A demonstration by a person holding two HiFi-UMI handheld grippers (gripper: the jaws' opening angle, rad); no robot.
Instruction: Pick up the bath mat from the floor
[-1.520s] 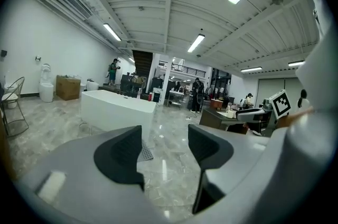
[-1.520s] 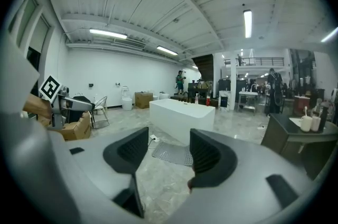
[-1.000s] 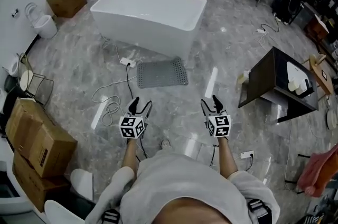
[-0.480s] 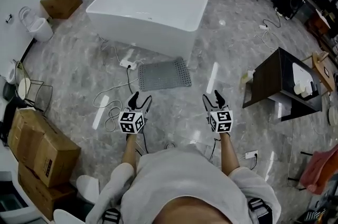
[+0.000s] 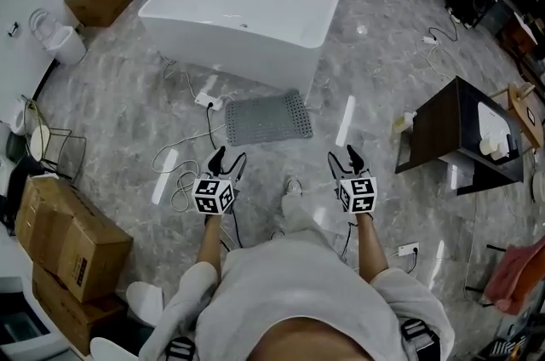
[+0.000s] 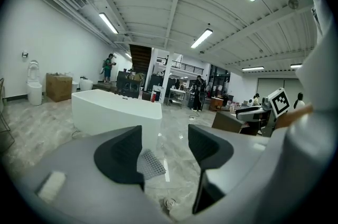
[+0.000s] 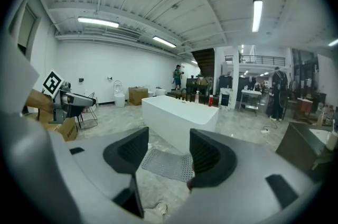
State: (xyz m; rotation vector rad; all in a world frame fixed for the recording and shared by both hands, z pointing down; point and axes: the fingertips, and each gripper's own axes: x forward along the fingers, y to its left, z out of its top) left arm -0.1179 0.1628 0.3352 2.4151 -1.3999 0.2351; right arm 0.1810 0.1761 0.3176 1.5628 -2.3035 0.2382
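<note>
Left tool (image 5: 228, 160) and right tool (image 5: 343, 160), jaws apart, point toward bath mat (image 5: 267, 118).

Bare floor (image 5: 281, 157) fronts the bath mat (image 5: 267, 118); cables (image 5: 180, 196) apparently trail leftward.

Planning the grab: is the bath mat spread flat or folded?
Spread flat: the bath mat lies as one full rectangle on the floor beside the bathtub.

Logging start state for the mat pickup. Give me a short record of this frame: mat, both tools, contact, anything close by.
bath mat: grey, perforated, flat on the floor, in front of the white bathtub
left tool: jaws apart, empty, short of the mat
right tool: jaws apart, empty, short of the mat
contact: none with the mat
nearby: white power strip just left of the mat
</note>
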